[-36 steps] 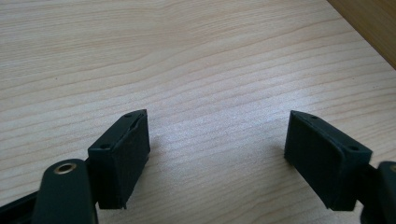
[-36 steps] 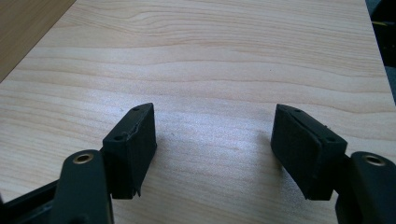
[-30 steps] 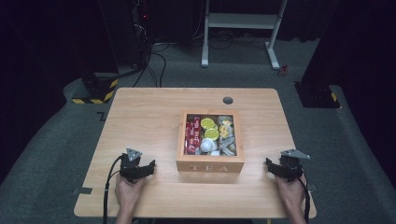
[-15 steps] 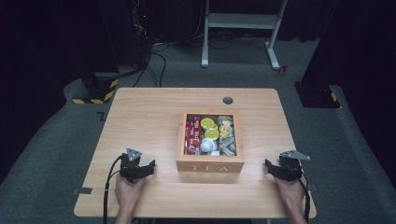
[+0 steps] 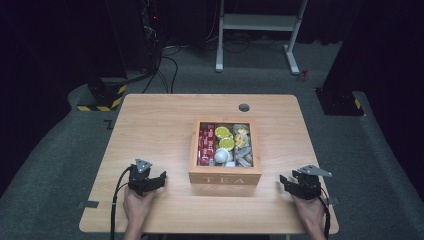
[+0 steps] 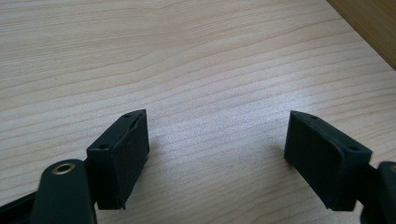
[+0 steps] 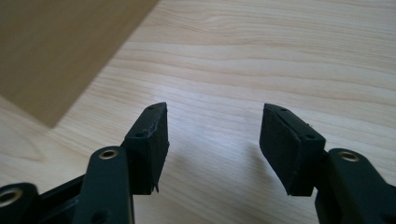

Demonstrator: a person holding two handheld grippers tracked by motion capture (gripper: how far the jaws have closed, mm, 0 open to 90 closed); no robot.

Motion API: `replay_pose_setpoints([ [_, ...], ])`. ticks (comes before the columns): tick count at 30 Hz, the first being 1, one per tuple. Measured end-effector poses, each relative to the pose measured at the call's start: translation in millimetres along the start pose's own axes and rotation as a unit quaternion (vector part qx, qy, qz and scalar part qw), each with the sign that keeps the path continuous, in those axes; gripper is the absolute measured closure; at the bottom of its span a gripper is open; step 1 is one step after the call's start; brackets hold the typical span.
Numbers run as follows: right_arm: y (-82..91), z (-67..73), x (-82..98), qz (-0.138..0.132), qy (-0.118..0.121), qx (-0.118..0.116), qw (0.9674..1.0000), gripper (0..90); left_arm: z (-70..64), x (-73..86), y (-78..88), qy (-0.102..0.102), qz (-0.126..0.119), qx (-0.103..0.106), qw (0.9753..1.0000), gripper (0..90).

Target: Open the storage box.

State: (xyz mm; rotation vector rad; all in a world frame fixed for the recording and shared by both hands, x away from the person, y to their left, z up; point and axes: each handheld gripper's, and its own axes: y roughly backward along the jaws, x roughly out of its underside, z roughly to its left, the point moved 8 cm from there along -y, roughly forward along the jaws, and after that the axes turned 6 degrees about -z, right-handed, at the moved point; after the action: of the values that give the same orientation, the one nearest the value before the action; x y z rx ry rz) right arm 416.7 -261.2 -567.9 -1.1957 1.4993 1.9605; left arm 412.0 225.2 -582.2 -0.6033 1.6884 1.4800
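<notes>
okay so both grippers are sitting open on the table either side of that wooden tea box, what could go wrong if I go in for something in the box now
Likely risks:
1. The open wooden box marked TEA is packed tight: red packets, yellow-green sachets and a white round piece touch, so a jaw may snag a neighbour.
2. The box walls stand high; the left gripper or right gripper could knock the rim and slide the box.
3. Trailing cables could drag on the light wooden table.

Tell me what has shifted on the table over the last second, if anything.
Nothing visibly changed. The left tongs and right tongs rest open and empty on the light wooden table, either side of the open wooden box marked TEA, whose red, yellow and grey contents lie as before.
</notes>
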Motion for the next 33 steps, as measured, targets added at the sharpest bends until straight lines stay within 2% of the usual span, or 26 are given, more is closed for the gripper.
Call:
replay_pose_setpoints([
  [4,2.3,15.7,-1.7,-0.005,0.008,-0.025,0.9997,47.4,0.0,0.0,0.0,0.0,0.0,0.0,1.0,22.0],
  [9,0.9,31.6,0.7,0.001,0.019,-0.045,0.9988,48.7,0.0,0.0,0.0,0.0,0.0,0.0,1.0,22.0],
  [20,6.1,52.8,0.3,-0.002,0.034,-0.083,0.996,51.0,0.0,0.0,0.0,0.0,0.0,0.0,1.0,22.0],
  [25,7.4,66.4,-4.8,-0.007,0.049,-0.107,0.993,54.0,0.1,0.0,0.0,0.0,0.0,-0.001,1.0,22.0],
  [33,8.3,77.4,-9.2,-0.011,0.058,-0.125,0.9904,56.9,-0.8,0.2,0.4,-0.003,0.0,0.002,1.0,21.9],
])
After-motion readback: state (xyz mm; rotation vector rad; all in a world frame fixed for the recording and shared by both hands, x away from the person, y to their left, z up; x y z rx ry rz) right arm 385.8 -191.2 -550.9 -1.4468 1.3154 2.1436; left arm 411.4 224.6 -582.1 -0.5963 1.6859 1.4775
